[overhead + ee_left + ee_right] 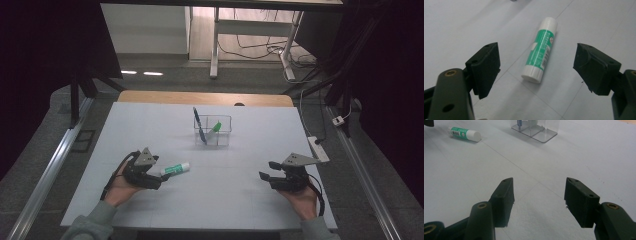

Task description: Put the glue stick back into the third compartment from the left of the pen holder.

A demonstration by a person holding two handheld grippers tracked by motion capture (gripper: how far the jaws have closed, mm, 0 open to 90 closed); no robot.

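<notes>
While glue stick lies outside, clear organizer holds blue pen.

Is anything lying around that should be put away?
Yes: the glue stick lies flat on the table between the left gripper's open jaws, while a pen already stands in the clear organizer.

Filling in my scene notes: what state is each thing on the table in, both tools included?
glue stick: capped, lying flat on the table, not held
clear organizer: upright, holding a pen and a green item
blue pen: leaning in the organizer
left tool: open, glue stick ahead of its jaws
right tool: open, nothing between its jaws
</notes>
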